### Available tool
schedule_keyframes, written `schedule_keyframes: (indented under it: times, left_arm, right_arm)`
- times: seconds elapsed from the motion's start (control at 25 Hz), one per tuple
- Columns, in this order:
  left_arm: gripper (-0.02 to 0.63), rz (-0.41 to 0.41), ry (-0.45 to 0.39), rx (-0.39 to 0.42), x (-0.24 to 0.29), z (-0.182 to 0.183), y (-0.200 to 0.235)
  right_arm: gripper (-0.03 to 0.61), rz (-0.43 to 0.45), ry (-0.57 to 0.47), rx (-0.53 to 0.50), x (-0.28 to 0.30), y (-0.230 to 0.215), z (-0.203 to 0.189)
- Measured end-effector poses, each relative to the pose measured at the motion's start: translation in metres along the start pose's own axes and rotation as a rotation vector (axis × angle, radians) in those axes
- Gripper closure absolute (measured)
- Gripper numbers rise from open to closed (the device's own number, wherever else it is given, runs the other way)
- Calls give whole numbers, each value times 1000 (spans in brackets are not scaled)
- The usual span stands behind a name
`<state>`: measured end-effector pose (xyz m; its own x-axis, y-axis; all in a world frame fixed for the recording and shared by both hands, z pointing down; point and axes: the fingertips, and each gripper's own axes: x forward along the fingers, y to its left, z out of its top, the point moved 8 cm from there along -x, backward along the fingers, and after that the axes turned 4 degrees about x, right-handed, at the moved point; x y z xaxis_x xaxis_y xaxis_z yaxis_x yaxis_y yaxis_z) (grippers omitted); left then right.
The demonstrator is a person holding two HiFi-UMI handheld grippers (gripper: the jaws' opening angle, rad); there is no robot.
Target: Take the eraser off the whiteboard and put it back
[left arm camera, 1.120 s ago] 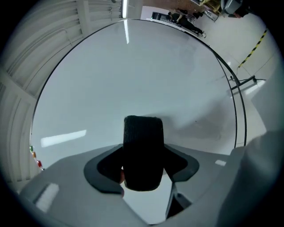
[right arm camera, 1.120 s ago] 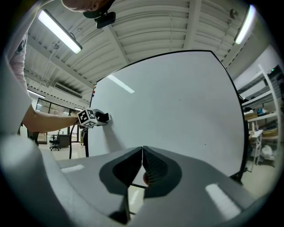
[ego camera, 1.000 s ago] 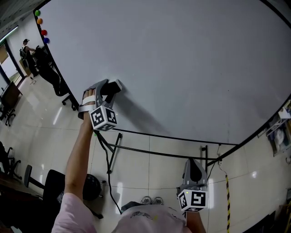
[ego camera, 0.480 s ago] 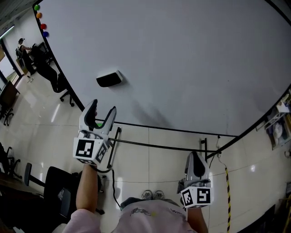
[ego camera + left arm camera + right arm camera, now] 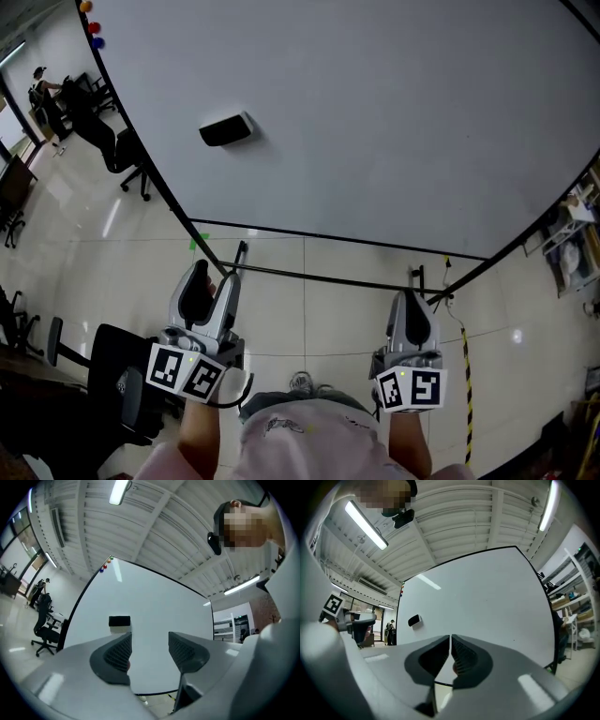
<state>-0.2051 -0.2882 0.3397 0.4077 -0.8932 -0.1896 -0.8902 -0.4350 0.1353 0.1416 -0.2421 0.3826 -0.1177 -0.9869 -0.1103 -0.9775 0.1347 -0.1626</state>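
Eraser (image 5: pixel 226 129) sits stuck on the whiteboard (image 5: pixel 394 122), near its left side and up high, and nothing is touching it. My left tongs (image 5: pixel 214 281) are low down by my body, well apart from the board. Their jaws are a little way open and have just been closing, with nothing between them. My right tongs (image 5: pixel 410 305) are down by my other side, closed all the way and holding nothing. I think the eraser is already back in its place, so my job now is just to get my hands away nicely. To do that well, I should keep both tongs low and far from the board so I do not bump the eraser. I should also watch it for a bit to be sure it stays stuck and does not slide down. A second ago my left tongs were up at the board with their jaws around the eraser. Half a second ago they were already off it and lower, with the jaws wide apart. Now they are lower again and closer to me. The eraser is in the same spot on the board as before. My right tongs have hardly changed.
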Motion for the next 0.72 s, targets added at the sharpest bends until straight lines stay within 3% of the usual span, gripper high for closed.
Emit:
schedule_keyframes:
  times: [0.28,0.72]
  left_arm:
    - [359,46,9,26,-88,-1,-61]
    - [359,20,30,35,-145,6,-105]
  right_arm:
    - [563,64,19,-23,-34,-12,3]
    - [563,64,6,-48,-109,-9,18]
